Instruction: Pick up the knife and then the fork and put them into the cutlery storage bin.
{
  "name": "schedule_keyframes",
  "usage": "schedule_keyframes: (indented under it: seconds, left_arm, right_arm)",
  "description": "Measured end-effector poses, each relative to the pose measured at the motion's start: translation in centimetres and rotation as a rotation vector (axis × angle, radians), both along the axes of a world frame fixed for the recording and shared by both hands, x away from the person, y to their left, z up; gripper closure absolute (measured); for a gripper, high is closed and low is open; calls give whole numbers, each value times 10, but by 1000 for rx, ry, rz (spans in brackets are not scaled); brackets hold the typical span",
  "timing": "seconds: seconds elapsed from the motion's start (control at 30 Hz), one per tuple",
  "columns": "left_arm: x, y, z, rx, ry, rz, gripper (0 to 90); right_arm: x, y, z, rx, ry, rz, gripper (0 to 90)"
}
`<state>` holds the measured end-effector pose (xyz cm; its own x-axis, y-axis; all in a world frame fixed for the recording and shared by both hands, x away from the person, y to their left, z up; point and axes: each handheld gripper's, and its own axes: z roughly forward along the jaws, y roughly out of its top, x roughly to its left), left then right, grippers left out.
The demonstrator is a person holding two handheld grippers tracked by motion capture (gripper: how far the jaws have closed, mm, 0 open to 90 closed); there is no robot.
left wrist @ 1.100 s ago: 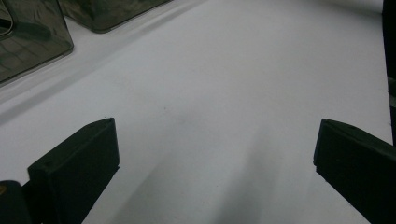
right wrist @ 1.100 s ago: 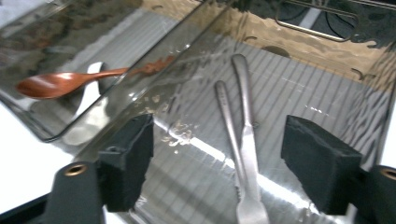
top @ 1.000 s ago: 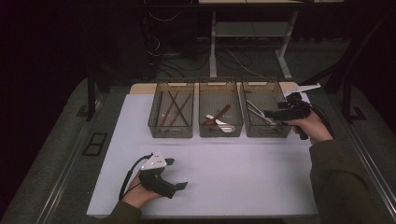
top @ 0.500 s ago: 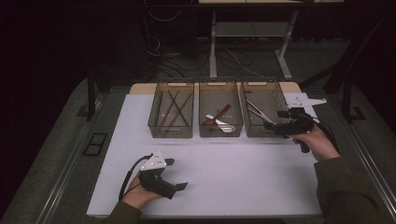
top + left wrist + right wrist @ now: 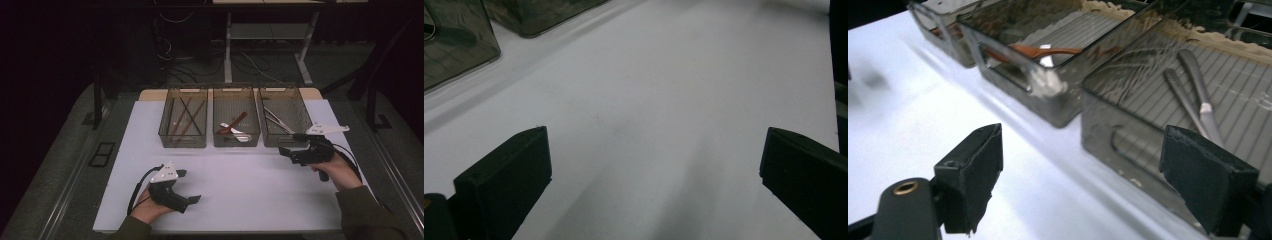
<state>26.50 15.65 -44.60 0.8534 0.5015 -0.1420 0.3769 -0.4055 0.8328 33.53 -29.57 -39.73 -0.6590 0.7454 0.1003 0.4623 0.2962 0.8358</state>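
Three smoky clear bins stand in a row at the back of the white table top (image 5: pixel 245 185). The left bin (image 5: pixel 182 141) holds brown chopsticks (image 5: pixel 184 117). A red spoon (image 5: pixel 236 121) and a white spoon (image 5: pixel 239 133) lie in the middle bin (image 5: pixel 236 142). Metal utensils (image 5: pixel 274 119) rest in the right bin (image 5: pixel 277 86). My right gripper (image 5: pixel 289 143) hovers open just in front of the right bin, nothing between its jaws (image 5: pixel 1083 185). My left gripper (image 5: pixel 190 186) rests open at the front left over bare table (image 5: pixel 654 185).
The right gripper view looks along the bins' front walls, with the right bin (image 5: pixel 1128 135) closest and the metal utensils (image 5: pixel 1193 85) inside it. Dark floor, cables and desk legs lie beyond the table's far edge. A black rail runs along the left side.
My right gripper has drawn back from above the right bin toward the near side and now hangs in front of its wall. The left gripper has stayed where it was.
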Motion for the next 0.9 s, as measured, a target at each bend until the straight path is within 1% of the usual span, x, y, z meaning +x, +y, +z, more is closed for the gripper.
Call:
schedule_keyframes:
  seconds: [0.3, 0.5, 0.63, 0.7, 0.9]
  left_arm:
    - [-1, 1, 0, -4, -2, 3, 0]
    - [-1, 1, 1, 1, -1, 3, 0]
    - [-2, 1, 1, 3, -1, 3, 0]
    - [-2, 1, 1, -1, -2, 3, 0]
    - [-2, 0, 2, 1, -3, 3, 0]
  right_arm:
    - [-23, 6, -14, -4, -2, 35, 174]
    - [-36, 6, -19, 19, -9, 41, 175]
    - [-46, 6, -23, 27, -28, 48, 175]
    - [-51, 6, -25, 36, -30, 47, 175]
    - [-62, 4, -33, 55, -16, 39, 175]
